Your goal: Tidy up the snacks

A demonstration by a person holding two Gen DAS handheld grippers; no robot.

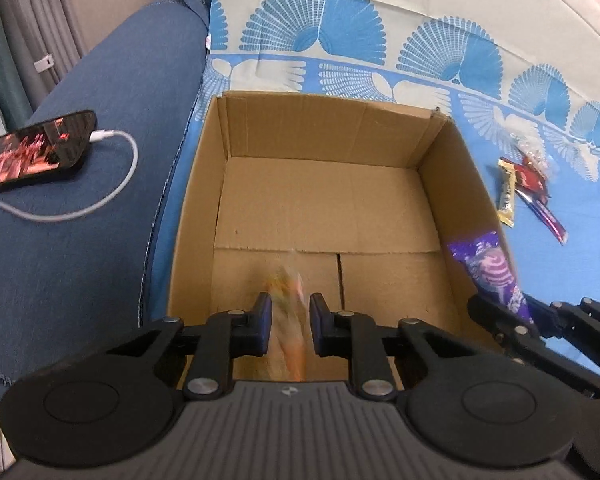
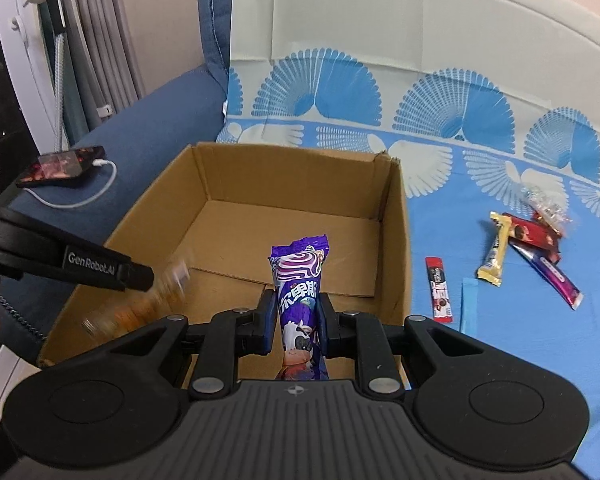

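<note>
An open cardboard box (image 1: 324,128) stands on a blue patterned cloth, and its floor is bare. My left gripper (image 1: 290,320) hangs over the box's near edge, shut on an orange snack packet (image 1: 288,336) that shows only as a blur. From the right wrist view that packet (image 2: 152,300) sticks out past the left gripper's fingers (image 2: 132,274). My right gripper (image 2: 299,320) is over the box's near right part, shut on a purple snack packet (image 2: 300,280) with a cow on it. The purple packet (image 1: 492,268) also shows at the box's right wall in the left wrist view.
A phone (image 1: 36,148) on a white cable lies on the blue sofa arm left of the box. Right of the box, several loose snack bars (image 2: 528,248), a red sachet (image 2: 440,290) and a light blue strip (image 2: 469,304) lie on the cloth (image 2: 500,360).
</note>
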